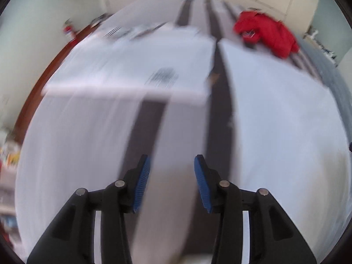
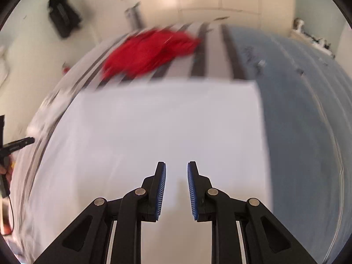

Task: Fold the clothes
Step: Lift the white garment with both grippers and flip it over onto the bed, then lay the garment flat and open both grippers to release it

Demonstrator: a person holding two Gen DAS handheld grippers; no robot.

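Note:
Both views are motion-blurred. A folded white garment (image 1: 136, 66) with a small dark print lies ahead of my left gripper (image 1: 172, 162), which is open and empty above the striped bedcover (image 1: 145, 132). A second flat white garment (image 1: 281, 114) lies to its right; in the right wrist view this white garment (image 2: 158, 123) spreads under my right gripper (image 2: 176, 167), open with nothing between its blue pads. A crumpled red garment (image 1: 266, 33) sits at the far end of the bed, also seen as the red garment (image 2: 149, 52) beyond the white one.
A blue-grey blanket (image 2: 303, 101) covers the bed's right side. A wooden bed edge (image 1: 55, 63) runs along the left. A black bag (image 2: 62, 19) hangs on the far wall. The other hand-held gripper (image 2: 13, 147) shows at the left rim.

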